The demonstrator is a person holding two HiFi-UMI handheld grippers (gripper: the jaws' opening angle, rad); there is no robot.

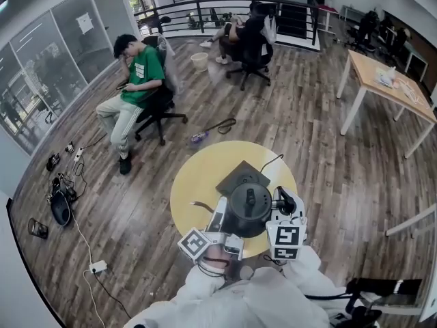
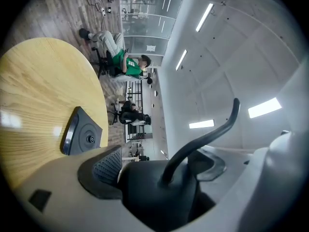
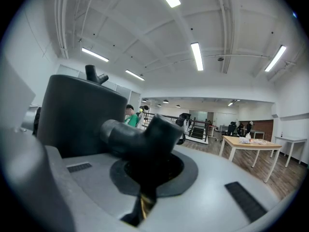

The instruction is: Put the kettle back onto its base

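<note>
I have the kettle (image 1: 249, 210) off the desk (image 1: 198, 176), over its near edge. It is a matte black, drum-shaped pot with a thin curved spout (image 2: 207, 134). The base (image 1: 244, 178) is a dark grey, rounded-square plate with a round centre contact. It lies flat and bare on the pale, round, wood-grain desk top, just beyond the kettle toward the middle. A black cord (image 1: 270, 162) runs from the base to the far edge.

Around the desk is a plank floor (image 1: 321, 135). A person in a green shirt (image 1: 140, 80) sits on an office chair (image 1: 160, 111) well off to the left.

My left claw (image 1: 224, 217) is clamped on the kettle's body at the foot of the spout, one ribbed pad (image 2: 106, 166) pressed to its side. My right claw (image 1: 283, 203) is closed around the stubby black handle (image 3: 140, 139).
</note>
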